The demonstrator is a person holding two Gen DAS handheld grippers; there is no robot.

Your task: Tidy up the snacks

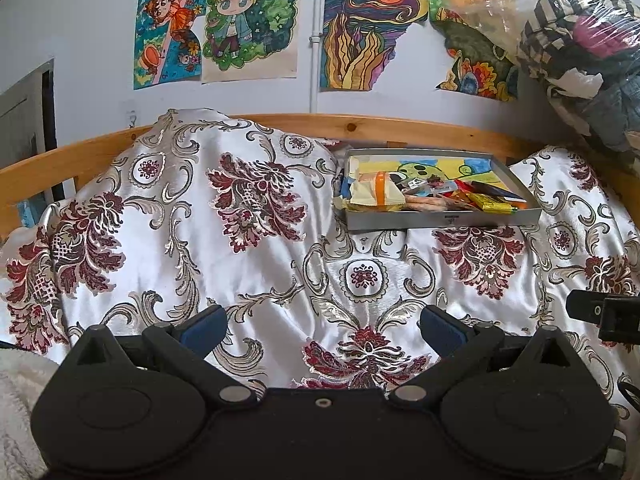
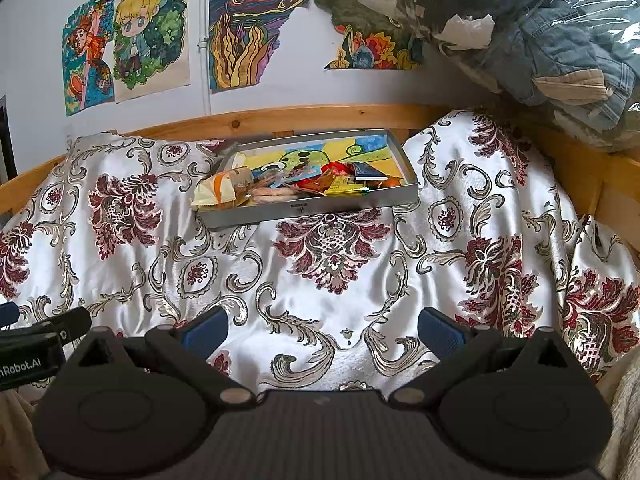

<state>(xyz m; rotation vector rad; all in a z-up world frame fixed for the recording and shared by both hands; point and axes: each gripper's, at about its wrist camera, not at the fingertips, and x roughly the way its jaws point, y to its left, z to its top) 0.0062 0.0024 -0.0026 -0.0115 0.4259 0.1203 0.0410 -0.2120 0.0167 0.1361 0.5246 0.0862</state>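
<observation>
A shallow grey tray [image 1: 440, 221] [image 2: 304, 211] lies far back on the bed by the wooden rail. Several snack packets are piled along its front: a pale packet with an orange band [image 1: 376, 192] [image 2: 218, 192], a yellow packet [image 1: 490, 203] [image 2: 344, 189], and red wrappers [image 2: 334, 172]. A colourful drawing lines the tray's floor. My left gripper [image 1: 323, 326] hangs open over the floral cover, well short of the tray, nothing between its blue pads. My right gripper [image 2: 322, 326] is also open and empty, equally far from the tray.
A white satin cover with dark red floral patterns [image 1: 240, 200] [image 2: 332, 248] drapes the bed in humps. A wooden rail [image 1: 360, 124] runs behind. A plastic bag of folded clothes [image 2: 540, 40] looms at the upper right. Drawings [image 1: 248, 20] hang on the wall.
</observation>
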